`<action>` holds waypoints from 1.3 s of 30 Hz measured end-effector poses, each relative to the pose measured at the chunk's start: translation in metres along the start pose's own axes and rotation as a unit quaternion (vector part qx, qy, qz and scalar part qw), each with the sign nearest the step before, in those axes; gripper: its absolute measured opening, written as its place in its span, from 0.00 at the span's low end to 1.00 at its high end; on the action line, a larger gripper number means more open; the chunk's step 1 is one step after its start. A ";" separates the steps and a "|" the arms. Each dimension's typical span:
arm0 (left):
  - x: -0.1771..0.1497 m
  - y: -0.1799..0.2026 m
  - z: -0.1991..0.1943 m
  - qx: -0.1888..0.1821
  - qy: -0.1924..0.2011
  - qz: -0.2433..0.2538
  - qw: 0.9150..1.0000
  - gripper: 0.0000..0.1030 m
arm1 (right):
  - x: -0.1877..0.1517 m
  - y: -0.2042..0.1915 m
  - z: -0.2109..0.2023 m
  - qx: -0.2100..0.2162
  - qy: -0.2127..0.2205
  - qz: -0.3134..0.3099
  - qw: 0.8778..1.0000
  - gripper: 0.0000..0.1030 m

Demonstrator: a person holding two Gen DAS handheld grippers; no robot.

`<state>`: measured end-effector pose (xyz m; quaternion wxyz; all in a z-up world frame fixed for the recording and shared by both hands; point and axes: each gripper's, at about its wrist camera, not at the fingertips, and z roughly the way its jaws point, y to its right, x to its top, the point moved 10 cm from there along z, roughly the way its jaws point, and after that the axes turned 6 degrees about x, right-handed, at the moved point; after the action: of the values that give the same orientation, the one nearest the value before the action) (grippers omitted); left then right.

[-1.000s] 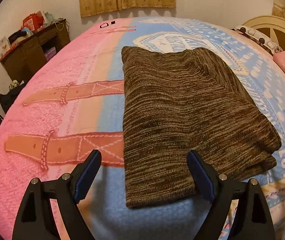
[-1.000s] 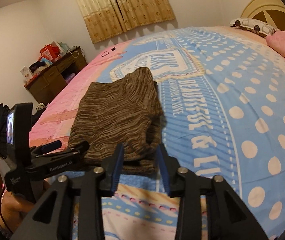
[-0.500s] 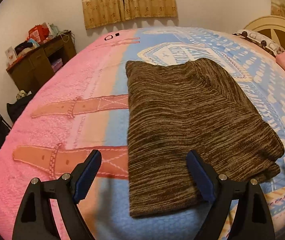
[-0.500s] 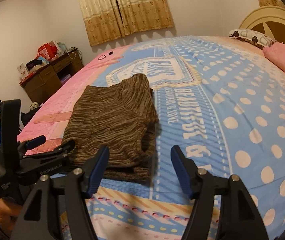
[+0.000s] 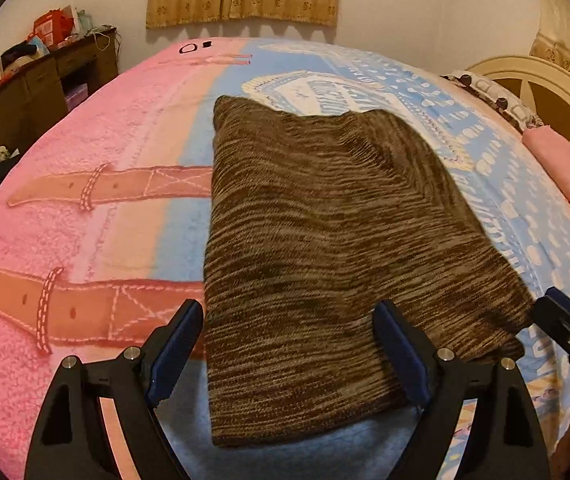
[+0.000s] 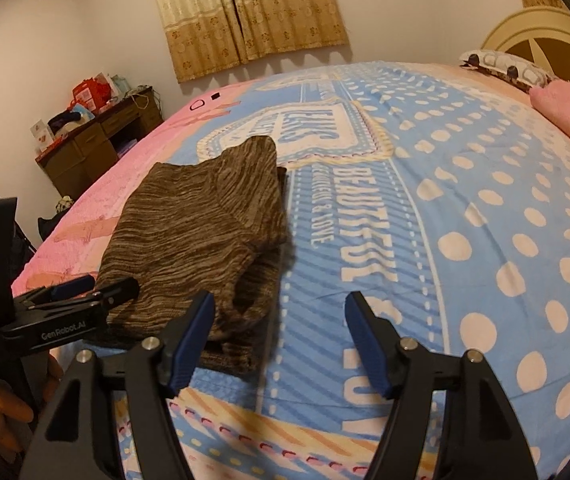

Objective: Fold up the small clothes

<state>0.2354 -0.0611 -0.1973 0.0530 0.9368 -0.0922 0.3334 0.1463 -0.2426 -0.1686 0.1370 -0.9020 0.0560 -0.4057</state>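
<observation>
— Left wrist view: what lies on the bed (image 5: 85,152)?
— A folded brown knit garment (image 5: 325,248), flat on the pink-and-blue blanket; left tongs (image 5: 289,344) gape wide over its near edge, gripping nothing.
— And the right tongs (image 6: 281,332)?
— Jaws opening, empty, the garment's near corner just beside the left finger (image 6: 193,336).

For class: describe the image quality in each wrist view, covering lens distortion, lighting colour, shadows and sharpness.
Left wrist view: strong fisheye bulges the bedspread into a dome, black corners, warm dim light, brown knit garment fairly sharp. Right wrist view: same curvature and vignette, yellowish light on the curtain, a soft shadow beside the garment on the blue side.
</observation>
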 end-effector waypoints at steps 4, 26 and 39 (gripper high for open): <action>0.015 -0.004 -0.009 -0.006 0.025 -0.010 1.000 0.85 | 0.002 0.001 0.001 0.004 0.001 0.002 1.000 0.63; 0.006 -0.033 -0.001 0.013 -0.007 -0.025 1.000 0.85 | -0.027 -0.013 0.039 0.138 -0.094 0.116 0.979 0.17; 0.050 -0.032 -0.003 0.028 0.052 -0.030 0.998 0.85 | 0.015 -0.001 -0.008 0.077 0.008 0.045 0.996 0.63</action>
<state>0.2786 -0.0358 -0.1642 0.0416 0.9217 -0.0514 0.3823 0.1503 -0.2463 -0.1522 0.2237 -0.8821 0.0662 -0.4093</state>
